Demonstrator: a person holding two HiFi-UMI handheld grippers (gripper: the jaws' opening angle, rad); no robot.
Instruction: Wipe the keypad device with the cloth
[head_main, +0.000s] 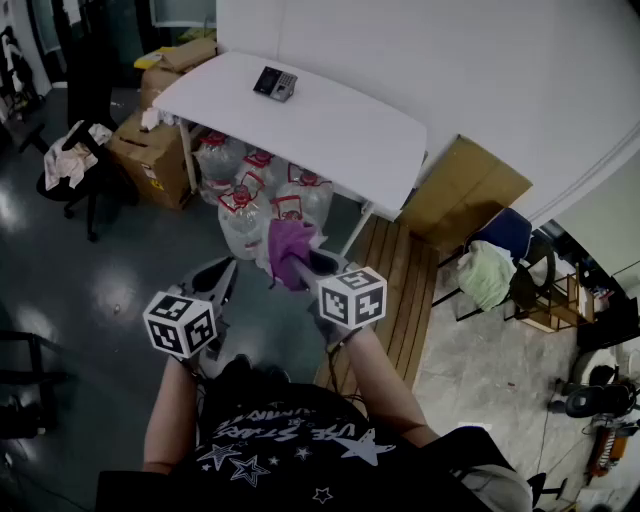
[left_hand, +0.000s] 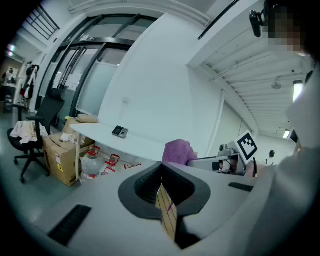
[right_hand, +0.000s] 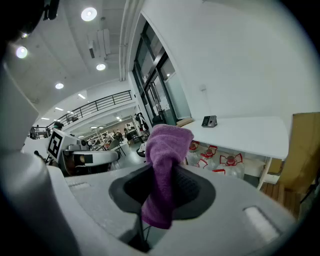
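The dark keypad device (head_main: 275, 83) lies near the far edge of a white table (head_main: 330, 130), well ahead of both grippers. My right gripper (head_main: 305, 262) is shut on a purple cloth (head_main: 290, 248), which stands up out of its jaws and hangs down below them (right_hand: 165, 170). In the right gripper view the device (right_hand: 209, 121) is small and distant. My left gripper (head_main: 222, 268) is held beside the right one with its jaws shut and nothing between them (left_hand: 161, 167). In the left gripper view the device (left_hand: 119, 131) sits on the tabletop and the cloth (left_hand: 177, 151) shows at the right.
Several water jugs (head_main: 260, 195) stand under the table. Cardboard boxes (head_main: 150, 150) and an office chair with clothes (head_main: 70, 165) are at the left. Wooden planks (head_main: 395, 290), a leaning cardboard sheet (head_main: 465, 190) and a blue chair (head_main: 500, 250) lie to the right.
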